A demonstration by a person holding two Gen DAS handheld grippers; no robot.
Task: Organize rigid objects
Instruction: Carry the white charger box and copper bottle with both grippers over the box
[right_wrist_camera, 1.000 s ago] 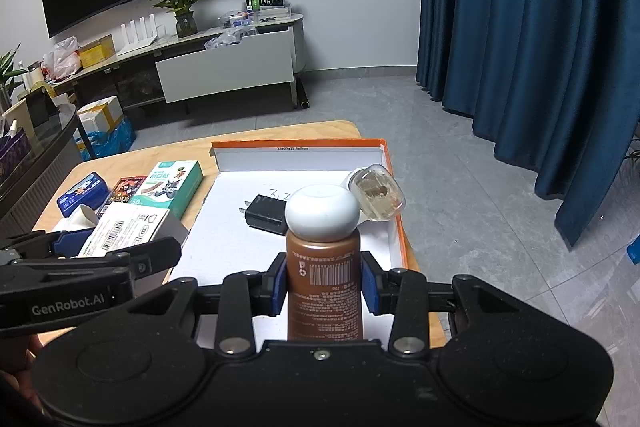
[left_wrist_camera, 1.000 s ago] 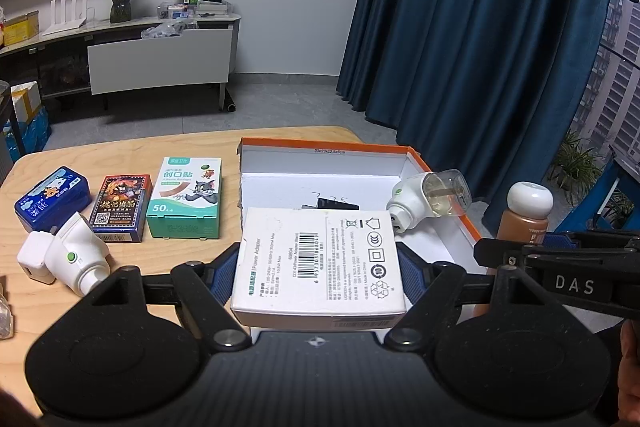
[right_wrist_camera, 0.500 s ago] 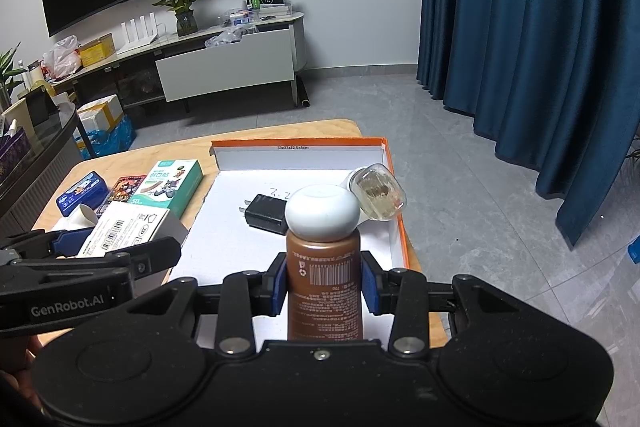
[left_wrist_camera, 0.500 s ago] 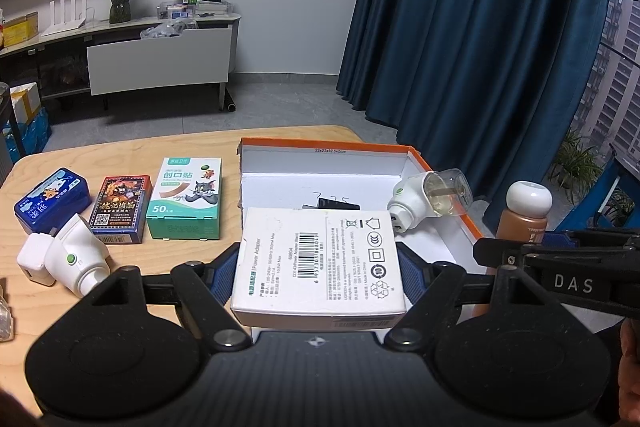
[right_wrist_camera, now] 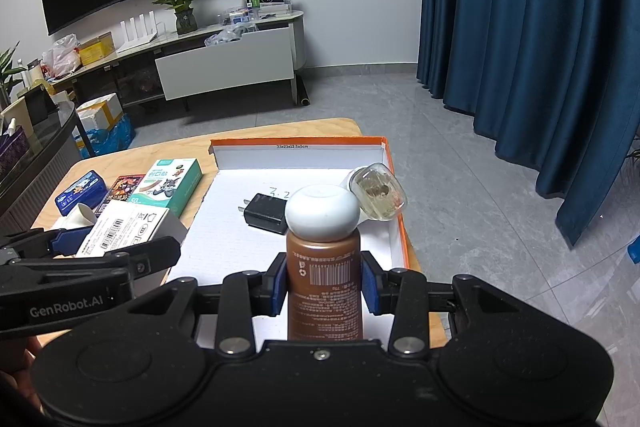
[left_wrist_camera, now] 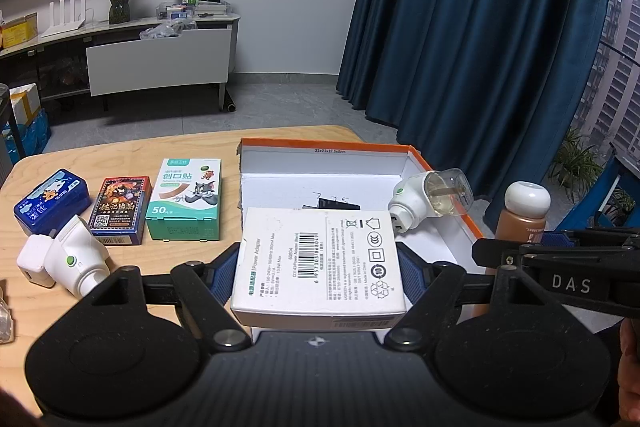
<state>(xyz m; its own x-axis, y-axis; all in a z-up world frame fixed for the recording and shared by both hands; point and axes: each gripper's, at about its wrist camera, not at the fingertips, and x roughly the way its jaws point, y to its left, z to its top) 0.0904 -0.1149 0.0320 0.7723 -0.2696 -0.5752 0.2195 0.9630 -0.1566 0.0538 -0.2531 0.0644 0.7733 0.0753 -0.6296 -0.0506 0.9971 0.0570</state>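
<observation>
Nothing's budged since a second ago, both hands parked. Left hand-held gripper (left_wrist_camera: pixel 320 263) is clamped fairly wide on the white adapter box (left_wrist_camera: pixel 320 259), dead centre between its pads, hanging over the near edge of the orange-rimmed tray (left_wrist_camera: pixel 440 183). Right hand-held gripper (right_wrist_camera: pixel 325 283) squeezes the brown bottle (right_wrist_camera: pixel 325 287) upright, at 3 o'clock from the box. Further out in the tray: black charger (right_wrist_camera: pixel 266 213) at 12, plug-in vaporizer (left_wrist_camera: pixel 428 199) at 1. Small boxes line the counter (left_wrist_camera: pixel 120 155) at 10.

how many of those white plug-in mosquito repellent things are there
2. One plug-in repeller leans on the right wall inside the orange-edged box, bottle end up. The other plug-in repeller lies on the table, left of the box, near the front. None seems hidden.
</observation>
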